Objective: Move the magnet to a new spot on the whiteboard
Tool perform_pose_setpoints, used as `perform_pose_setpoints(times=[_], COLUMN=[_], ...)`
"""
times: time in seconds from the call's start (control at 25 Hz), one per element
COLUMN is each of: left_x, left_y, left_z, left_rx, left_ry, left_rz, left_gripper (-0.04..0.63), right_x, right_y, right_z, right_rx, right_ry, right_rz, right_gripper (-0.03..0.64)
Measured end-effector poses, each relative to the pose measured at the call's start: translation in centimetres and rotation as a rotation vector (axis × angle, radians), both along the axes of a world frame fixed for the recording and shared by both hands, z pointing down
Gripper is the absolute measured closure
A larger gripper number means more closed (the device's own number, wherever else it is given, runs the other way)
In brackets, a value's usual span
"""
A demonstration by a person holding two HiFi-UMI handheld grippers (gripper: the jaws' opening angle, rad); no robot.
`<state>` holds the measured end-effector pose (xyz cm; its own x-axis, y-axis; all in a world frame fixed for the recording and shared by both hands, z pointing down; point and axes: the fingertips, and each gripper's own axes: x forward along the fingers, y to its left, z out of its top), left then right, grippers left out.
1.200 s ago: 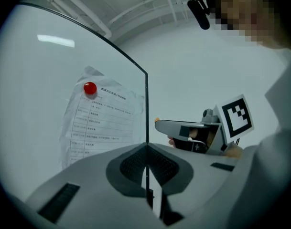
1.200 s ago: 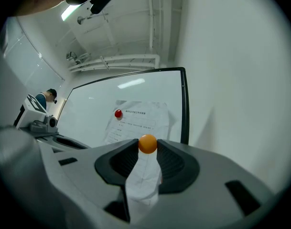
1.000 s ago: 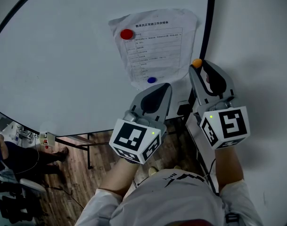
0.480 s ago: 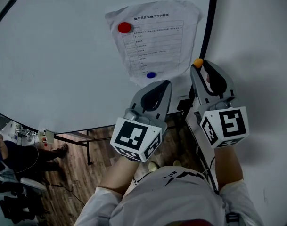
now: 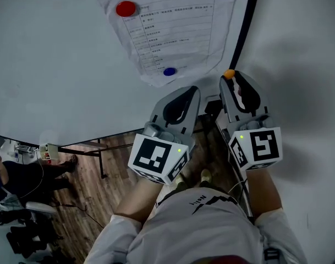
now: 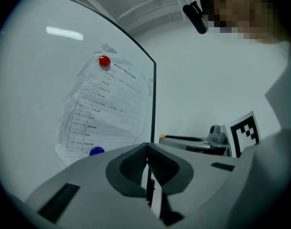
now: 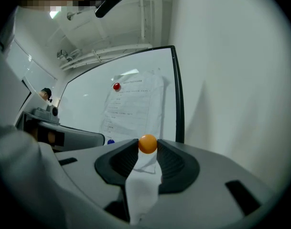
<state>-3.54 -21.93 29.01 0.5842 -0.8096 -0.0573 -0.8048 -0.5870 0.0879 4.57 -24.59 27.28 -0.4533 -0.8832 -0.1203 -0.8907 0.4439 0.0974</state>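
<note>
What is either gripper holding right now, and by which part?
The right gripper pinches the orange magnet by its sides, between its jaw tips. The left gripper is shut, empty.

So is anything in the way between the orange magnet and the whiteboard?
Nothing visible is. The right gripper pinches the orange magnet in front of the whiteboard. Only the paper, pinned by a red magnet and a blue magnet, covers part of it.

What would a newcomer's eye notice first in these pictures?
The orange magnet, pinched at the tips of the right gripper, beside the black right edge of the whiteboard. Then the printed sheet on the whiteboard, a red magnet near its top, a blue magnet near its bottom.
</note>
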Motion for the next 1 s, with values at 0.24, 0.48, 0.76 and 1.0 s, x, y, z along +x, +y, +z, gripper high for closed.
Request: perform_pose_setpoints(times=[0.24, 0.48, 0.76, 1.0], left_x=[0.1, -0.3, -0.5, -0.8], left_y=[-0.7, -1.5, -2.1, -2.8], left_z=[2.4, 4.2, 5.6, 6.2], left_rx=[-0.023, -0.040, -0.063, -0.074], left_ry=[0.027, 0.036, 0.035, 0.036], left_rz=[-0.011, -0.030, -0.026, -0.021], left_gripper=[0.584, 0.584, 0.584, 0.584], right_x=[0.2, -0.5, -0.9, -1.0], right_y=[-1.2, -2.7, -4.4, -5.6], right_z=[4.5, 8.0, 11.0, 12.0], right_rx=[-0.049, -0.079, -0.113, -0.125], right_ry=[-0.004, -0.001, -0.020, -0.042], right_rz=[0.015, 0.019, 0.037, 0.054], right_gripper=[0.488, 0.488, 0.488, 0.488])
